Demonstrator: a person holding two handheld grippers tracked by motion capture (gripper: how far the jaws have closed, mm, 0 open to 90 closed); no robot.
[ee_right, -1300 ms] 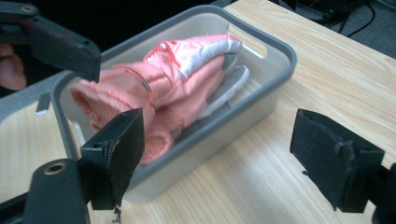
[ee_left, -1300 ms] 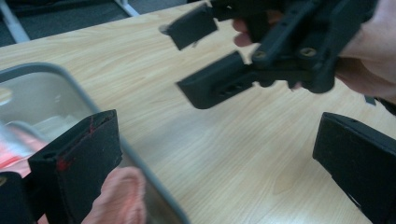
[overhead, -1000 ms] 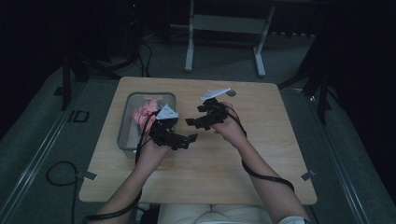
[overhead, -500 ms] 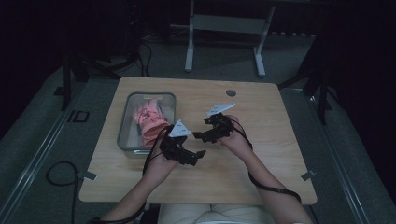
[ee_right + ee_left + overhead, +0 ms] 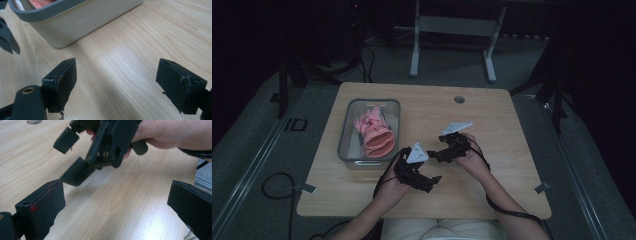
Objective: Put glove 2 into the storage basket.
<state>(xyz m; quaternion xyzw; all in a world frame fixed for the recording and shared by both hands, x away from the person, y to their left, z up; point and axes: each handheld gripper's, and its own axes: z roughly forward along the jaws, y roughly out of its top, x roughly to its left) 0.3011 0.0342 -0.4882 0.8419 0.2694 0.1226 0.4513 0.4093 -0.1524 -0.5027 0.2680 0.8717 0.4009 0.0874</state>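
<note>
Hovering over table [image 5: 512, 130]: left claw [image 5: 435, 180] apart; right claw [image 5: 436, 153] apart, both empty.

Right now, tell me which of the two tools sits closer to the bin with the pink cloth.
The left tool. It sits just off the bin's near right corner, while the right tool is farther out over the bare table. Both are open and empty.

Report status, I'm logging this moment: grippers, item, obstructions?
Left gripper open, empty. Right gripper open, empty, over bare table. Pink cloth lies in the grey bin. Nothing in the way.
</note>
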